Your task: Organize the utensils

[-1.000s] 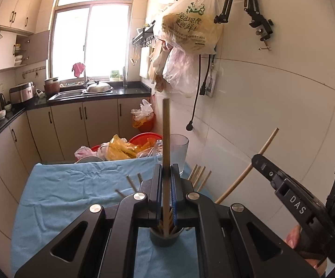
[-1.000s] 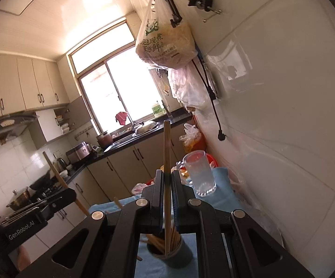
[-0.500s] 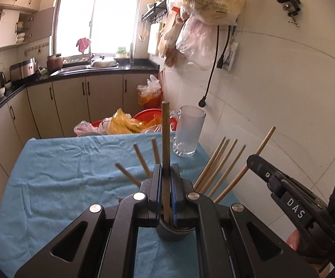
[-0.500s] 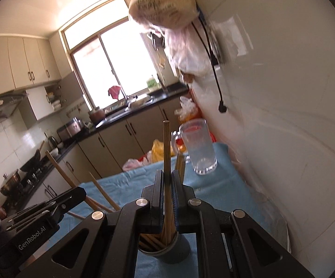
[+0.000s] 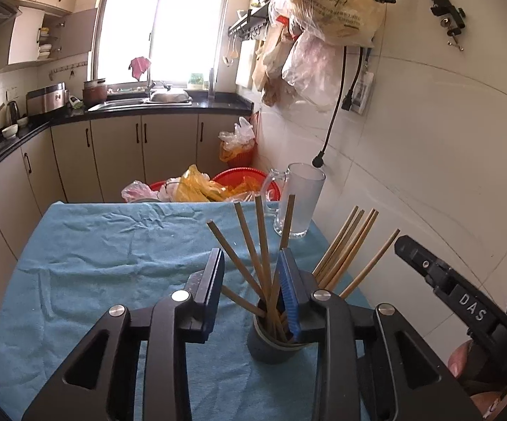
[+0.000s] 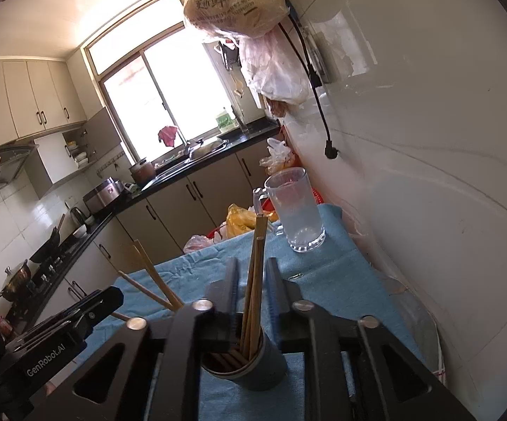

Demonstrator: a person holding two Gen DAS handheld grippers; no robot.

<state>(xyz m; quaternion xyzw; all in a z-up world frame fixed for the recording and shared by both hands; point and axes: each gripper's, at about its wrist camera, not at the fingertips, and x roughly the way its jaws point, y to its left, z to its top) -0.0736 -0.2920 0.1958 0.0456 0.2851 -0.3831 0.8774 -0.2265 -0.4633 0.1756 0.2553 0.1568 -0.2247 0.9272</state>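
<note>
A dark grey cup [image 5: 271, 345] full of wooden chopsticks [image 5: 260, 238] stands on the blue cloth [image 5: 95, 245]. My left gripper [image 5: 251, 268] hangs just over the cup with its jaws opening. Several chopsticks rise between the jaws, and the pads do not press them. In the right wrist view the same cup [image 6: 250, 361] sits under my right gripper [image 6: 253, 270], whose jaws are also opening around loose upright chopsticks [image 6: 257, 256]. Each gripper shows in the other's view: the right gripper [image 5: 446, 291] at the right, the left gripper [image 6: 71, 319] at the lower left.
A clear glass mug [image 5: 299, 203] stands on the cloth beyond the cup, close to the tiled wall [image 5: 429, 175]. Past the table's far edge sits a red basin [image 5: 243, 179] with plastic bags. Kitchen cabinets and a sink line the back. A cable hangs down the wall.
Both grippers came down over the cup, each shut on one upright chopstick. Their jaws have since parted, and both chopsticks now stand loose in the cup among the others.
</note>
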